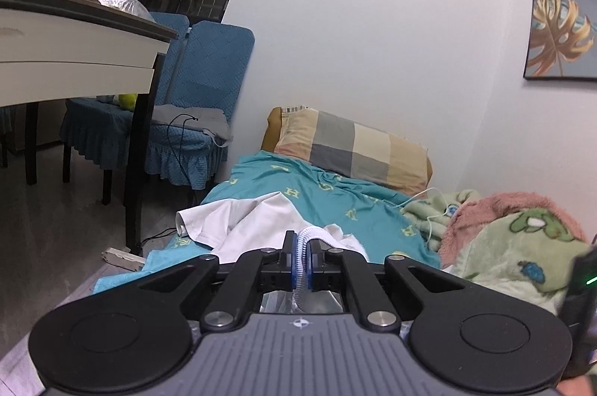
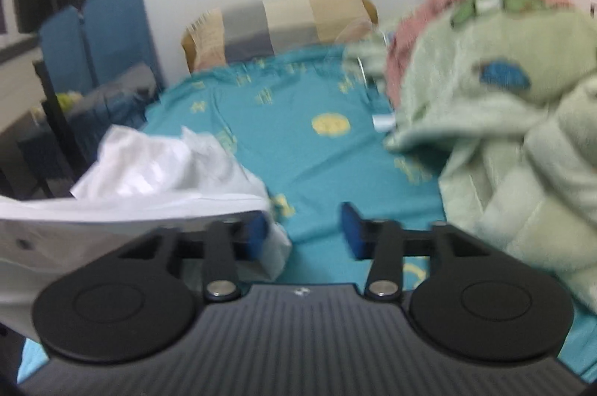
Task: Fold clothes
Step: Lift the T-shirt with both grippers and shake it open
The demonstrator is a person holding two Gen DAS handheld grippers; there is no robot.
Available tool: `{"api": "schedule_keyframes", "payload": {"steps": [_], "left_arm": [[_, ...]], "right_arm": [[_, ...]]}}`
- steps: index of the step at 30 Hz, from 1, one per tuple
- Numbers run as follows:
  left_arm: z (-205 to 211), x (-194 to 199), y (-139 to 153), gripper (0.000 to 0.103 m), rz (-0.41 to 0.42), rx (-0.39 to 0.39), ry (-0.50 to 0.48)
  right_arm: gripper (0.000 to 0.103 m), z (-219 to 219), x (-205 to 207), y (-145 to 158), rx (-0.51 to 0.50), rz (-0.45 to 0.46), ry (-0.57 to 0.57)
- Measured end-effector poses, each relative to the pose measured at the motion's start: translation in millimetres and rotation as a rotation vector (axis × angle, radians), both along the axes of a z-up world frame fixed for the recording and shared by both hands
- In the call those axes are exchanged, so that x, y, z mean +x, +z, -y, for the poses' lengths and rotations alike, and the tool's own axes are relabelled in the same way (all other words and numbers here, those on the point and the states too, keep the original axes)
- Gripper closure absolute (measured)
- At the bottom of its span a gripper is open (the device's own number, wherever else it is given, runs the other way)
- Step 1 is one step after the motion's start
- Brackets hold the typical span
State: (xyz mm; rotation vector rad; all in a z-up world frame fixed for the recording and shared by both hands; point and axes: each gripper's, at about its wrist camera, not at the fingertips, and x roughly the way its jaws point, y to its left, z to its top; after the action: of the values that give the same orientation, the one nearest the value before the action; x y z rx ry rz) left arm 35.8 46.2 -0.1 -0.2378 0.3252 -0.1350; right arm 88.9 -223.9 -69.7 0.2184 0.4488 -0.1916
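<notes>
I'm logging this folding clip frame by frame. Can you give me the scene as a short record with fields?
surface: teal letter-print bedsheet
garment: crumpled white cotton shirt
left gripper: shut on the shirt's ribbed edge
right gripper: open, beside the shirt
bedding: checked pillow, green plush blanket

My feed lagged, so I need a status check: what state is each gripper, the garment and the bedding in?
Left gripper: shut on the white garment's ribbed edge.
Right gripper: open, nothing between its fingers.
White cloth garment: crumpled, unfolded.
Teal letter-print bed sheet: spread, lightly wrinkled.
Green plush blanket: bunched up.
</notes>
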Motion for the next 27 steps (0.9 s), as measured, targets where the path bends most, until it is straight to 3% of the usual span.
{"api": "schedule_keyframes", "payload": {"steps": [3, 7, 10, 15, 22, 25, 27], "left_arm": [[1.8, 5.3, -6.4, 0.097, -0.033, 0.011, 0.003], [3.5, 16.2, -21.2, 0.096, -0.115, 0.031, -0.001], [4.7, 25.1, -33.6, 0.090, -0.185, 0.047, -0.005], [8.8, 30.3, -48.1, 0.090, -0.230, 0.100, 0.001], [-1.0, 27.1, -33.5, 0.094, -0.149, 0.016, 0.030], [-4.4, 22.2, -24.6, 0.096, -0.113, -0.018, 0.022], [-3.4, 19.9, -21.3, 0.096, -0.102, -0.014, 0.021]], "right_arm": [[0.092, -10.7, -15.1, 17.5, -0.011, 0.111, 0.044], [0.098, -12.5, -20.8, 27.3, 0.007, 0.178, 0.081], [0.098, -7.6, -14.8, 25.3, 0.047, 0.147, 0.093], [0.098, 1.9, -7.8, 9.3, 0.138, 0.058, 0.119], [0.094, -19.5, -5.6, -8.6, 0.202, -0.079, 0.279], [0.080, -45.4, -7.0, -12.0, 0.128, -0.101, 0.369], [0.058, -57.3, -9.3, -12.1, 0.084, -0.084, 0.411]]}}
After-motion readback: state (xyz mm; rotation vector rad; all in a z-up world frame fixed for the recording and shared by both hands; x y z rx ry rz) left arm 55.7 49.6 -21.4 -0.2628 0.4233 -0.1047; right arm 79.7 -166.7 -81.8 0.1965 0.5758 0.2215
